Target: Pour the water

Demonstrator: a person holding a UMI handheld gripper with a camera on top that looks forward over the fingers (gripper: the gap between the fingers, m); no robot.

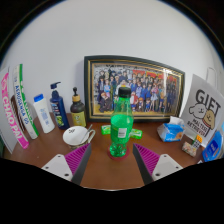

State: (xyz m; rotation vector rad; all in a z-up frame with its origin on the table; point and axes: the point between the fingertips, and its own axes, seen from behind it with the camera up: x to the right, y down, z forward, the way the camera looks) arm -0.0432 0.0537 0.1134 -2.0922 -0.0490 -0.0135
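A green plastic bottle (121, 125) with a dark cap stands upright on the brown table (110, 170), just ahead of my fingers and centred between them. My gripper (112, 160) is open and empty; its purple pads (76, 158) stand wide at either side, short of the bottle. No cup or glass shows.
A framed group photo (135, 88) leans on the white wall behind the bottle. Left: tubes and bottles (42, 113), a dark pump bottle (77, 108), a white round object (76, 135). Right: a blue box (172, 129), a "GIFT" card (204, 112).
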